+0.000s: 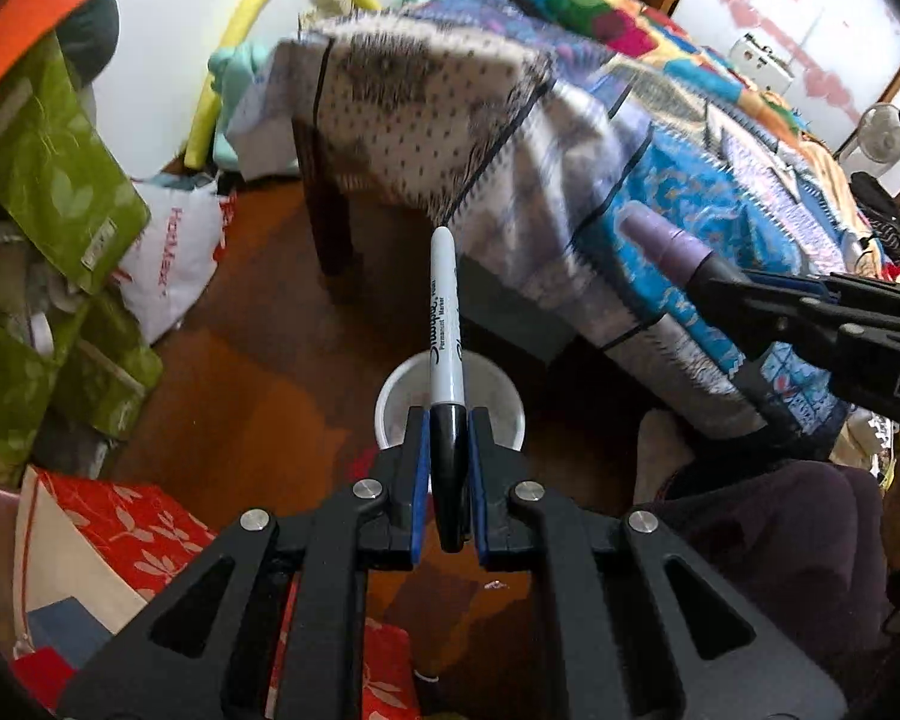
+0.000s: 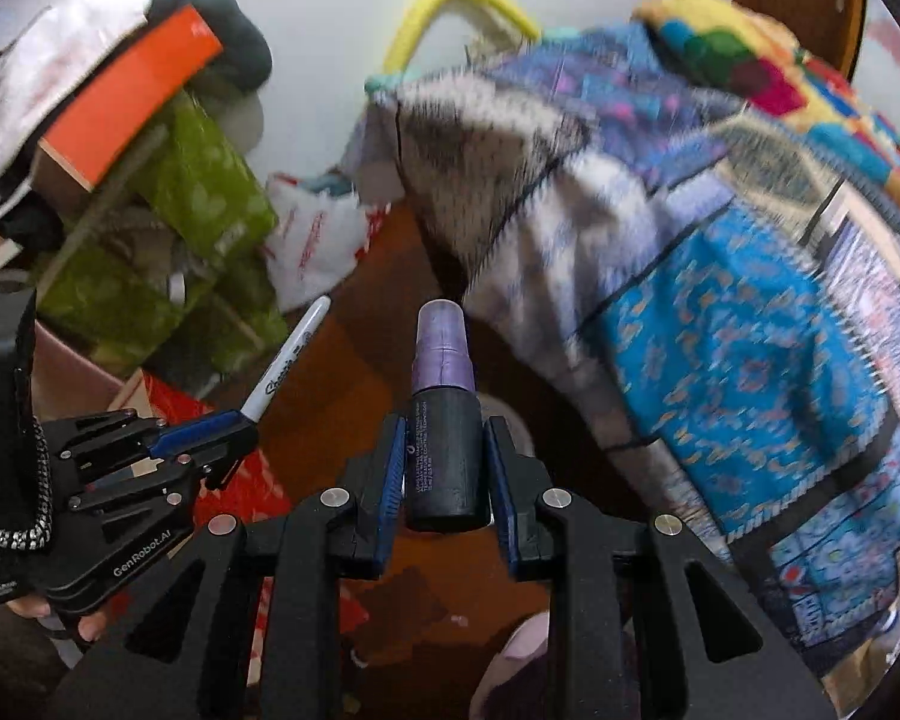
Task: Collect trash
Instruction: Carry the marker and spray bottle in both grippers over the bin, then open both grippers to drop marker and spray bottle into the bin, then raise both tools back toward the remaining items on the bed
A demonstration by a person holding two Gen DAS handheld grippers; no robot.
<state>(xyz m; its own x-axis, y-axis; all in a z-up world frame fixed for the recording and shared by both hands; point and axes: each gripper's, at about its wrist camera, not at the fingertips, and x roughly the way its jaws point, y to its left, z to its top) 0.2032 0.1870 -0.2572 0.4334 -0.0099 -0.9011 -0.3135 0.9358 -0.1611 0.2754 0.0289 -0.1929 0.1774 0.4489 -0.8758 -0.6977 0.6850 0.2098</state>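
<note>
Left wrist view: the left tongs [image 1: 450, 474] clench the black cap end of a white-barrelled permanent marker [image 1: 447, 324], its tip standing directly above the round white plastic bin [image 1: 504, 402] on the brown wooden floor [image 1: 258, 372]. The bin's mouth is small, so the marker is best centred over it before release.

Right wrist view: the right tongs [image 2: 444, 468] grasp a black spray bottle with a purple cap [image 2: 444, 414], the bin's rim only peeking out behind it. Judged safest: drop one item at a time, keeping both tongs from colliding above the bin.
</note>
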